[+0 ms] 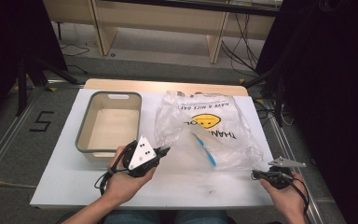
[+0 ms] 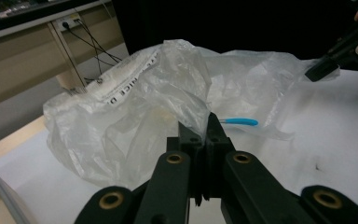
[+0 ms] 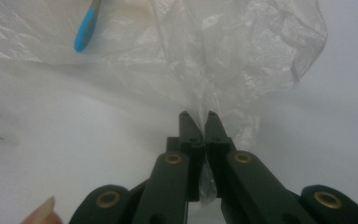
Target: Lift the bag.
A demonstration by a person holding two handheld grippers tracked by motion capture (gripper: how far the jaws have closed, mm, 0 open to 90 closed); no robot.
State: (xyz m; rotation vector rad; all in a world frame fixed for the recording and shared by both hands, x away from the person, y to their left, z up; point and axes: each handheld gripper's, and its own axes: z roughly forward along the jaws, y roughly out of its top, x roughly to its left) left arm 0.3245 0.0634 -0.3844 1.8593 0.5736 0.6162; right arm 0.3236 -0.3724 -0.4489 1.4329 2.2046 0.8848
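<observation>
The left gripper [image 1: 164, 150] has its 2 jaws pressed together on a fold of the clear plastic bag [image 1: 205, 130], pinching the bag's near-left edge; in the left gripper view [image 2: 200, 127] the film rises straight out from between the closed tips. The right gripper [image 1: 255, 174] is likewise clamped tight on the bag, at its near-right corner, and in the right gripper view [image 3: 199, 115] a bunched strip of film runs down between the 2 jaws with no gap showing. Each gripper sits in 1 of the person's hands, which come in from the near edge.

The bag lies on a white table top [image 1: 74, 186] that rests on a pale wooden board, whose edge shows beyond the bag. The floor around is grey, with a taped number 5 [image 1: 43, 121] well to the left of the bag. Light wooden furniture [image 1: 168, 18] with loose cables stands behind the bag, and dark curtains hang at both sides.

The bag is crumpled, with a yellow smiley face and black lettering on it. A blue-handled brush [image 1: 205, 148] lies inside it, between the 2 grippers and nearer the bag's front. A grey-rimmed tub [image 1: 81, 135] stands just left of the bag, beside the left gripper.
</observation>
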